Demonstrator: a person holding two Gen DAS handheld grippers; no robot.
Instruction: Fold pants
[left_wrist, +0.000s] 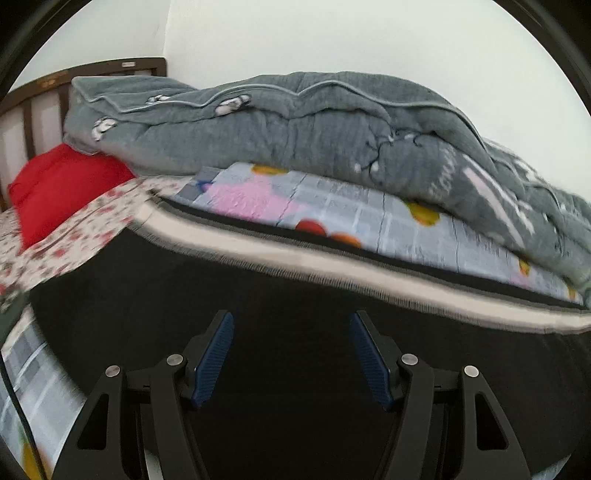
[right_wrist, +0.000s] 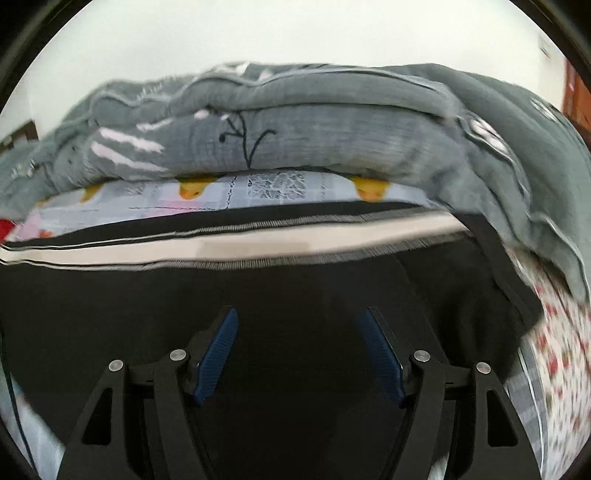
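Where the black pants (left_wrist: 155, 295) are spread over the bed, the lower half of both views is filled by them, and a white stripe (left_wrist: 280, 254) with grey stitched edges is seen crossing the middle of each frame. The left gripper (left_wrist: 291, 356) is held low over the dark cloth with its jaws released and nothing between them. The right gripper (right_wrist: 301, 354) is likewise parted and empty above the pants. Beyond the stripe a patterned sheet (left_wrist: 369, 210) is seen, topped by a grey quilt (left_wrist: 295, 122). A red pillow (left_wrist: 55, 184) lies at upper left beside a wooden headboard (left_wrist: 33, 96).
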